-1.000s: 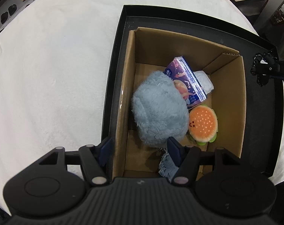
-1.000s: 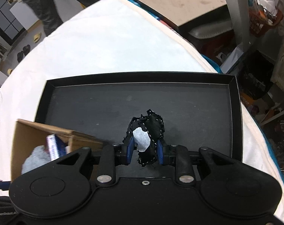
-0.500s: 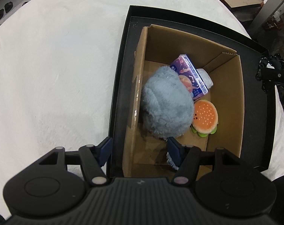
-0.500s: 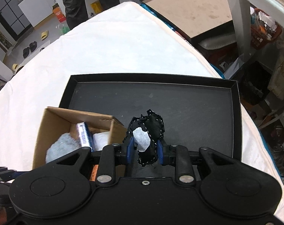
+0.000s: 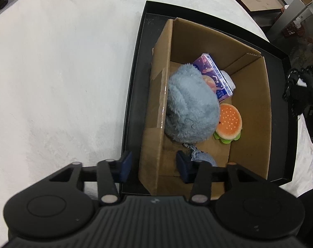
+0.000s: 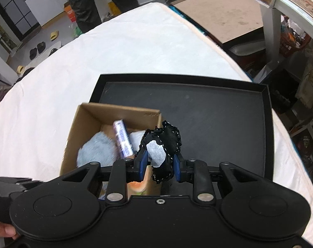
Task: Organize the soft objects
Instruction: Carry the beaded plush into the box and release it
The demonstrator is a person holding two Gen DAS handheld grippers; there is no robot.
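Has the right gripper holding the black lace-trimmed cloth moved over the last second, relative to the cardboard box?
Yes. The right gripper carried the black lace-trimmed cloth leftward, toward the brown cardboard box, now at its near corner.

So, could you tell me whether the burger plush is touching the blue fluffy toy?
Touching: the left wrist view shows burger plush pressed against blue fluffy toy.

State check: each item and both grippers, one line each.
left gripper: open, straddling the box wall
right gripper: shut on black fabric piece
cardboard box: open-topped, in black tray
blue plush: in box
burger toy: in box
tissue pack: in box, tilted
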